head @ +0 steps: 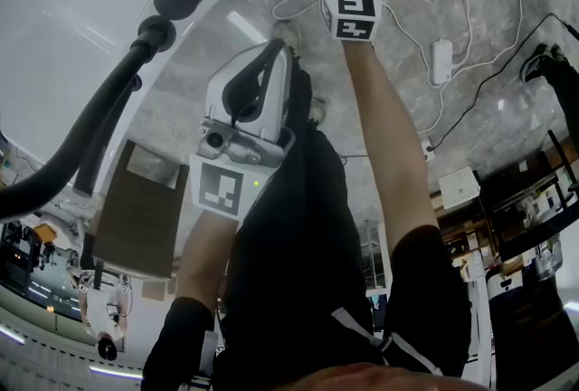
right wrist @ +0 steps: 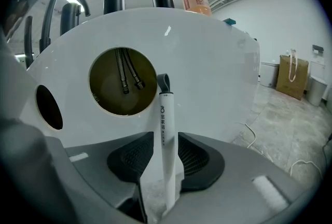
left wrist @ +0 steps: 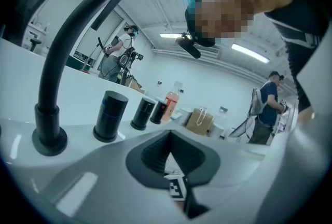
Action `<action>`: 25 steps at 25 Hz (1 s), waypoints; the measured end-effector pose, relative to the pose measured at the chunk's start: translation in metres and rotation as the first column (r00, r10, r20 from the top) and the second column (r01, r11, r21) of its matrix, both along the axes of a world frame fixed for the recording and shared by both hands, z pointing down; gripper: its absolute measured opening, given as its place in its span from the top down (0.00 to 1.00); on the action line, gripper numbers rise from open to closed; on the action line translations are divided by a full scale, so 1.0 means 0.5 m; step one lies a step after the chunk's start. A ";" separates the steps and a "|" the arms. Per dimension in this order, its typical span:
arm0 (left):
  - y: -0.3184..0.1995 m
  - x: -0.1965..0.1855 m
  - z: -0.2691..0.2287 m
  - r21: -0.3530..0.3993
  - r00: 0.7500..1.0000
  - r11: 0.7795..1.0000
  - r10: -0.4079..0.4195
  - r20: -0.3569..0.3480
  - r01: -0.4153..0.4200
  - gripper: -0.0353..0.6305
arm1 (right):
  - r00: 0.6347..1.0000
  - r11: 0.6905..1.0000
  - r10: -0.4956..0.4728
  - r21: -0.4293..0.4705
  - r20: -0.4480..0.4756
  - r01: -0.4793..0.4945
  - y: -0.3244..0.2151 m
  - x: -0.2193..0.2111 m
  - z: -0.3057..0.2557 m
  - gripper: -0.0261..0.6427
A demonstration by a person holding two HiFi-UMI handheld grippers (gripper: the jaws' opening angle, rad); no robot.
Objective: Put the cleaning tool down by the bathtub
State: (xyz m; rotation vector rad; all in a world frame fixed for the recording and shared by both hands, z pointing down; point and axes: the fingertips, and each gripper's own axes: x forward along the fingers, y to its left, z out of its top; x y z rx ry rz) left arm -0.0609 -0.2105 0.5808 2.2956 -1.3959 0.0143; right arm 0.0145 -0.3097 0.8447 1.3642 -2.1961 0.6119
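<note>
Freeing the tool (right wrist: 165, 129) beside the bathtub (right wrist: 207, 52)
The right gripper (right wrist: 166, 158) is opened around it, frame centre; a straight pull-back without nudging is advised. The left gripper (left wrist: 168, 137) is closed.

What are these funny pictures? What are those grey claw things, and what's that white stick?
A person holds a two-fingered grabber in each hand, and small cameras take the pictures. The head view comes from a camera on the person's head, looking steeply down. The other two cameras ride on the grabbers themselves.

The left gripper is shut and empty. Its camera looks across the rim of the white bathtub at a black tap, black knobs and an orange bottle.

The right gripper faces the tub's side. The white stick is the cleaning tool. Its handle stands upright between the jaws, which are apart and don't seem to squeeze it.
</note>
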 end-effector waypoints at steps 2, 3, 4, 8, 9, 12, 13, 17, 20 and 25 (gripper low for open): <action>0.005 0.001 -0.007 0.005 1.000 1.000 -0.002 0.000 0.002 0.94 | 1.000 1.000 0.005 0.001 0.002 -0.005 0.007 0.004 -0.007 0.74; 0.008 0.002 -0.011 0.009 1.000 1.000 -0.003 0.001 0.003 0.94 | 1.000 1.000 0.008 0.000 0.002 -0.008 0.012 0.007 -0.010 0.74; 0.011 0.004 -0.015 0.012 1.000 1.000 -0.003 0.003 0.003 0.94 | 1.000 1.000 0.010 -0.001 0.002 -0.010 0.017 0.009 -0.013 0.74; 0.031 0.010 -0.036 0.029 1.000 1.000 -0.003 0.002 0.003 0.94 | 0.999 1.000 0.029 -0.004 0.016 -0.029 0.042 0.022 -0.033 0.76; 0.037 0.012 -0.043 0.033 1.000 0.999 -0.004 0.001 0.004 0.94 | 0.999 0.999 0.035 -0.007 0.021 -0.035 0.052 0.026 -0.039 0.78; 0.059 0.021 -0.067 0.044 1.000 0.999 -0.008 -0.007 0.008 0.94 | 0.999 0.999 0.040 -0.016 0.024 -0.039 0.085 0.037 -0.058 0.86; 0.068 0.023 -0.076 0.048 1.000 0.999 -0.008 -0.006 0.008 0.94 | 0.999 0.999 0.040 -0.018 0.023 -0.040 0.096 0.039 -0.066 0.87; 0.122 0.028 -0.111 0.060 1.000 0.998 -0.007 0.000 0.007 0.94 | 0.999 0.999 0.047 -0.021 0.023 -0.046 0.149 0.043 -0.106 0.96; 0.152 0.027 -0.144 0.078 1.000 0.997 -0.017 -0.002 0.017 0.94 | 0.999 0.999 0.045 -0.019 0.028 -0.045 0.177 0.044 -0.142 0.96; 0.193 0.030 -0.195 0.103 0.999 0.994 -0.046 -0.005 0.047 0.94 | 0.998 0.999 0.039 -0.031 0.044 -0.038 0.226 0.053 -0.193 0.96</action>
